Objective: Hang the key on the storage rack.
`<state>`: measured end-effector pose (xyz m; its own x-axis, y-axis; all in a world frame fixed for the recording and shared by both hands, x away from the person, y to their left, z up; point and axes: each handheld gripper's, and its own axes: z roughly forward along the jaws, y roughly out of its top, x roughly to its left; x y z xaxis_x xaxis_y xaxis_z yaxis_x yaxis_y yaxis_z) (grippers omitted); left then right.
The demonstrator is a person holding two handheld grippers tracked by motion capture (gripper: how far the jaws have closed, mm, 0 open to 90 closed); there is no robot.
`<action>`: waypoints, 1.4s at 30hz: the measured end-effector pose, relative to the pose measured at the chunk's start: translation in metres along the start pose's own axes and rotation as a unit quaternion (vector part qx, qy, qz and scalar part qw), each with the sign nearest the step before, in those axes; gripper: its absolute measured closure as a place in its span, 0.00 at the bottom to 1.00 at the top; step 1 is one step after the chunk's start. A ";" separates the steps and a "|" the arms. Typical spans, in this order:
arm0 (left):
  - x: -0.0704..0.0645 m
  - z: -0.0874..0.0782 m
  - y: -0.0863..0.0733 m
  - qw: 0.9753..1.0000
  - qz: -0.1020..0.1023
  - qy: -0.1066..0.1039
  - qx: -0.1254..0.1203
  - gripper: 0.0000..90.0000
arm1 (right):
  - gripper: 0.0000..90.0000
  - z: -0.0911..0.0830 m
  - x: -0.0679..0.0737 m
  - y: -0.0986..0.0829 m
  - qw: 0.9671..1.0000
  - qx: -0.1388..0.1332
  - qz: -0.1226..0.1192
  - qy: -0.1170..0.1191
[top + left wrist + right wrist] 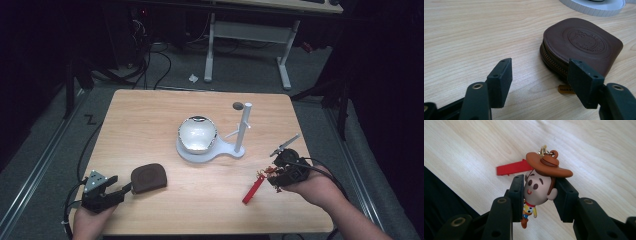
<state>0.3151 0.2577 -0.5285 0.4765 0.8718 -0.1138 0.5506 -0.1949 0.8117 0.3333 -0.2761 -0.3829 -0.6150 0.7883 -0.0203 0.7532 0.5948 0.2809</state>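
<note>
At lower right of the high view, the right gripper [272, 176] clamps a cowboy figurine keychain [539, 185] by its head, its red strap [252, 190] on the table. At lower left, the left gripper [120, 190] stands apart just beside a brown leather pouch [148, 178].

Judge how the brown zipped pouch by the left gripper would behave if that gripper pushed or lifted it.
The brown pouch lies flat on the wooden table, so a push would probably slide it rather than roll or tip it. Its leather-like skin and zip edge suggest it is soft and may give under the left gripper, whose jaws stand open. It looks light for its size.
</note>
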 end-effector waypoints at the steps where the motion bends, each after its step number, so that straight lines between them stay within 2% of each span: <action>1: 0.000 -0.001 0.000 1.000 0.000 0.000 -0.001 0.41 | 0.70 -0.003 -0.001 0.001 1.000 -0.002 0.000 -0.002; 6: 0.002 -0.002 -0.001 1.000 -0.007 -0.002 -0.008 0.41 | 0.70 -0.020 -0.005 0.007 1.000 -0.008 0.001 -0.003; 10: 0.003 -0.002 -0.001 1.000 -0.007 -0.003 -0.008 0.41 | 0.70 -0.025 -0.007 0.013 1.000 -0.007 -0.004 -0.002; 11: 0.003 -0.003 -0.001 1.000 -0.006 -0.002 -0.008 0.41 | 0.70 -0.026 -0.006 0.014 1.000 -0.007 0.002 0.001; 18: 0.005 -0.003 -0.001 1.000 -0.009 -0.001 -0.009 0.41 | 0.70 -0.038 -0.008 0.027 1.000 -0.012 -0.011 -0.013; 27: 0.007 -0.004 -0.002 1.000 -0.014 -0.002 -0.010 0.41 | 0.70 -0.048 -0.005 0.045 0.999 -0.011 -0.024 -0.023; 28: 0.008 -0.004 -0.002 1.000 -0.014 -0.002 -0.010 0.41 | 0.70 -0.049 -0.005 0.046 0.999 -0.013 -0.031 -0.024; 32: 0.008 -0.004 -0.002 1.000 -0.014 -0.002 -0.010 0.41 | 0.70 -0.054 -0.002 0.054 0.999 -0.011 -0.026 -0.025; 33: 0.008 -0.004 -0.002 1.000 -0.014 -0.002 -0.010 0.41 | 0.70 -0.057 -0.002 0.058 0.999 -0.013 -0.033 -0.028; 42: 0.009 -0.005 -0.003 1.000 -0.016 -0.003 -0.011 0.41 | 0.70 -0.066 0.002 0.071 0.998 -0.020 -0.042 -0.035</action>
<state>0.3145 0.2684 -0.5287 0.4625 0.8750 -0.1434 0.5507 -0.1567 0.8199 0.3706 -0.2428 -0.2995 -0.6568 0.7458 -0.1111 0.6893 0.6536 0.3126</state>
